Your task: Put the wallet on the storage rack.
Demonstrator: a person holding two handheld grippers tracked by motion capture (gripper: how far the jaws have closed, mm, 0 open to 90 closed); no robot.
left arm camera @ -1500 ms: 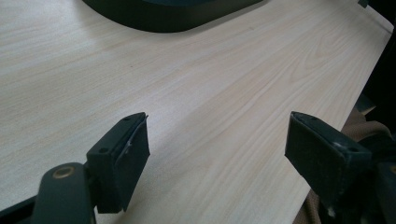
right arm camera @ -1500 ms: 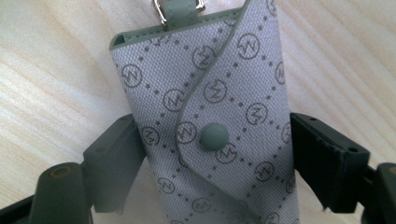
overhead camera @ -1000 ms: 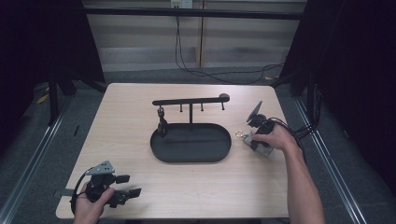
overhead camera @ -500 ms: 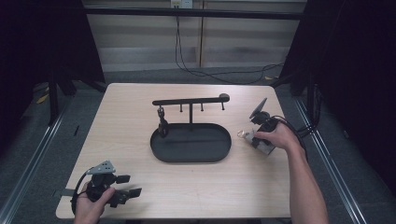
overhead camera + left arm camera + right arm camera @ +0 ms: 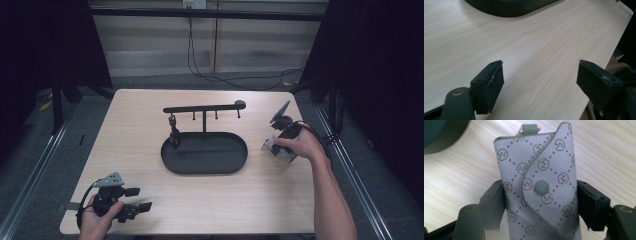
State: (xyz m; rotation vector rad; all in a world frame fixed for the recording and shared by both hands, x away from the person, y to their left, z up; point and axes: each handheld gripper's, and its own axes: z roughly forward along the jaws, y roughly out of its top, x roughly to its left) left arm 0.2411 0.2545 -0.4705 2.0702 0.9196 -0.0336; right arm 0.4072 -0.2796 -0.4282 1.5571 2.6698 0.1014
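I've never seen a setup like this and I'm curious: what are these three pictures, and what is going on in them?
A person at a wooden table holds a hand-held gripper in each hand. The high view looks down from above; the other two pictures come from cameras riding on the grippers, looking along their black jaws. On the table stands a black oval tray with a hook rail above it. The right hand-held gripper is clamped on a grey patterned key pouch with a snap button. The left hand-held gripper is open, with nothing between its jaws.
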